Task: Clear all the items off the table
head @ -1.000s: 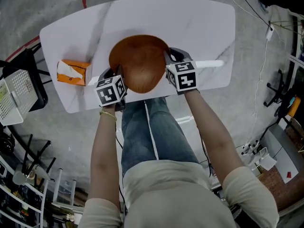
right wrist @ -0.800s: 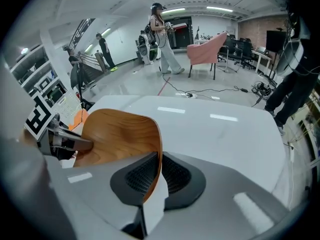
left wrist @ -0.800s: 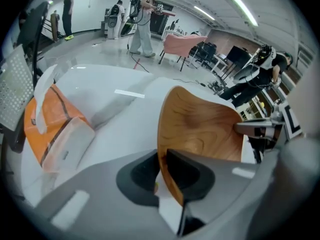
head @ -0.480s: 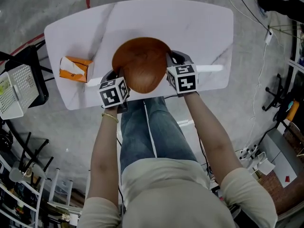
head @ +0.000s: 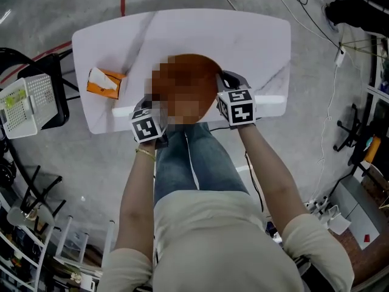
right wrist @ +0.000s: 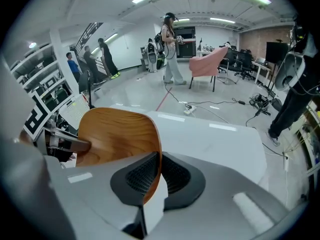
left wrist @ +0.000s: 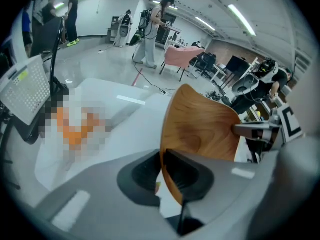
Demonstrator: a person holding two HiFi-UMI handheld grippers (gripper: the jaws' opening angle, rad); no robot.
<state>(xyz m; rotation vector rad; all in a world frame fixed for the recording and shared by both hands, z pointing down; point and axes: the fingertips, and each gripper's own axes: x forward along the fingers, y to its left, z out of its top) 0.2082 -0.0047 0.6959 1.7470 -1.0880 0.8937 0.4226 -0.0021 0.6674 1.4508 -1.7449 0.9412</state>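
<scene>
A round wooden plate hangs above the white table, held by its rim on both sides. My left gripper is shut on the near left rim, seen close up with the wood pinched between the dark pads. My right gripper is shut on the right rim. Both pairs of jaws have just been closing on the rim. An orange carton lies on the table's left end, apart from both grippers.
A white perforated basket sits on a black stand left of the table. Cables run over the floor at the right. A pink chair and a standing person are far behind the table.
Both grippers have risen together with the wooden plate, which has left the tabletop. The orange carton has stayed where it was.
</scene>
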